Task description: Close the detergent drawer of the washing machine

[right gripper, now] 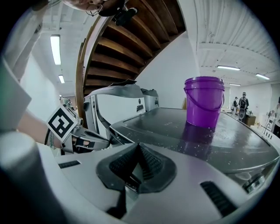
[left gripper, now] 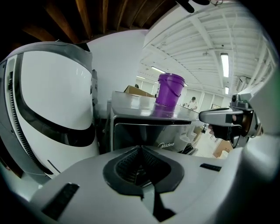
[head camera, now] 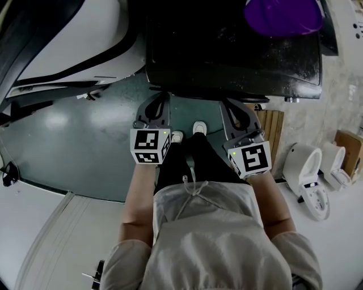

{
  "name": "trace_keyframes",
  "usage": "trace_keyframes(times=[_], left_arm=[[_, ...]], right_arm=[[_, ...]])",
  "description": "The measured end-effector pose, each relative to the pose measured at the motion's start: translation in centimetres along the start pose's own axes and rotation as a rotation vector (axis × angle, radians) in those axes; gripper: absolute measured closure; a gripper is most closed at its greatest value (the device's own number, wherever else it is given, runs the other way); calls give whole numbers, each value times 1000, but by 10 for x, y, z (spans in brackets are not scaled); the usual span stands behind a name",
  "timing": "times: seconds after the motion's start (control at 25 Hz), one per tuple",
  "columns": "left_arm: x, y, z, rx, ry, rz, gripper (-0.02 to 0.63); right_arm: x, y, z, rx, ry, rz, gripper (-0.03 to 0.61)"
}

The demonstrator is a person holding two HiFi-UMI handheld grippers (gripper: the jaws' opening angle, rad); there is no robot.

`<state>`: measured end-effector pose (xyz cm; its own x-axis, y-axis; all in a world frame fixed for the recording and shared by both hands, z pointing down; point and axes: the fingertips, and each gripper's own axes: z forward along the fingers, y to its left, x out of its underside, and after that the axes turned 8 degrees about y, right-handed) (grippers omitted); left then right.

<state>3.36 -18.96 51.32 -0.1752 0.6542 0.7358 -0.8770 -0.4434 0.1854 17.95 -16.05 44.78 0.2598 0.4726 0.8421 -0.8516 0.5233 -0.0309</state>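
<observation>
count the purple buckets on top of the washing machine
1. The purple bucket stands upright on the washing machine, near the far right corner of its dark top. No other shows, though the head view's edge cuts off part of that top.

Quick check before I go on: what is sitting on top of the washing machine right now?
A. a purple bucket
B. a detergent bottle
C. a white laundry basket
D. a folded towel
A: the right gripper view shows a purple bucket standing upright on the dark top of the washing machine, and nothing else can be seen on that top.
</observation>
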Motion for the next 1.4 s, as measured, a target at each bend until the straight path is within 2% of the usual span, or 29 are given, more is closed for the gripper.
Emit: trace_keyframes(times=[0.6, 0.92, 1.16, 1.4], left_arm=[[-7, 5, 9, -19, 26, -74, 595], [-12, 9, 12, -22, 5, -140, 595], [-11, 8, 13, 17, 5, -112, 595], [-17, -2, -9, 43, -17, -20, 595]], right_arm=[[-9, -13, -3, 17, -10, 20, 574], [-10, -9, -1, 11, -9, 9, 574], [-12, -5, -5, 16, -13, 0, 574], [-25, -2, -22, 56, -40, -12, 574]])
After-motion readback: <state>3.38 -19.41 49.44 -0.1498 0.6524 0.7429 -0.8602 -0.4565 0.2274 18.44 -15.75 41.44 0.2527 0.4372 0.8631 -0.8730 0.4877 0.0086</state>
